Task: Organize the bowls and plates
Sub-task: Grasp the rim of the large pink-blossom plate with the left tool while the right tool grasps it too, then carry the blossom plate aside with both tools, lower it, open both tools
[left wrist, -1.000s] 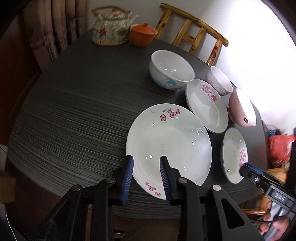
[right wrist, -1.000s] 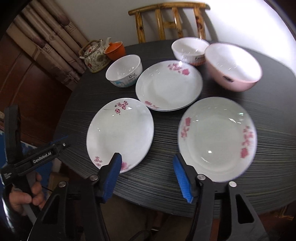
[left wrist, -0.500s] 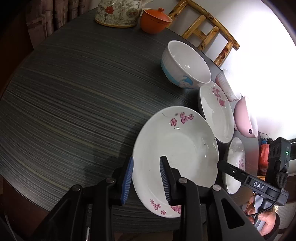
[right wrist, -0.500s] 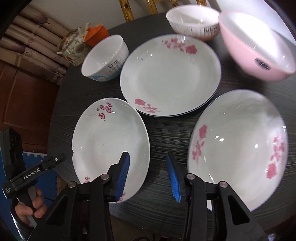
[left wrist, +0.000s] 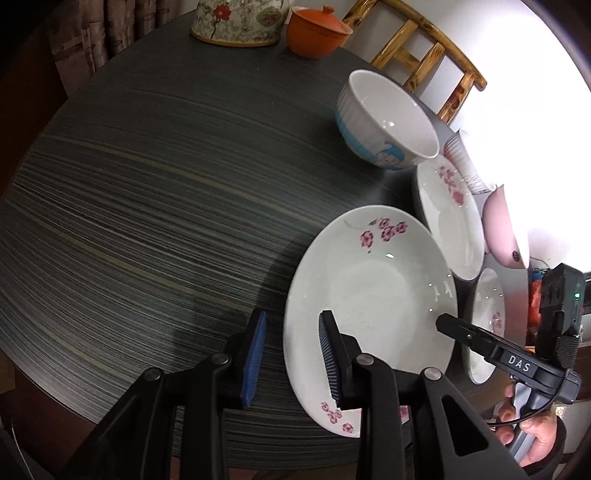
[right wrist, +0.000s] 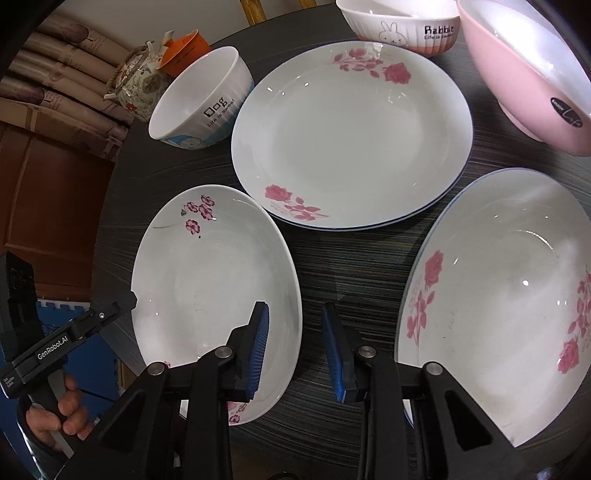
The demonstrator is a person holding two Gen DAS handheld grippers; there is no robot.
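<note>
A white plate with plum blossoms lies near the table's front edge. My left gripper is open, its jaws straddling the plate's left rim. My right gripper is open, its jaws straddling the same plate's right rim. A larger rose plate lies behind it, and a second rose plate lies at the right. A white and blue "Dog" bowl, a "Rabbit" bowl and a pink bowl stand at the back.
The dark round table holds a flowered teapot and an orange lidded cup at the far edge. A wooden chair stands behind the table. The left half of the table top is bare.
Both grippers have moved down and closer to the blossom plate, one to each side of it. The jaws of both now stand on either side of its rim.
</note>
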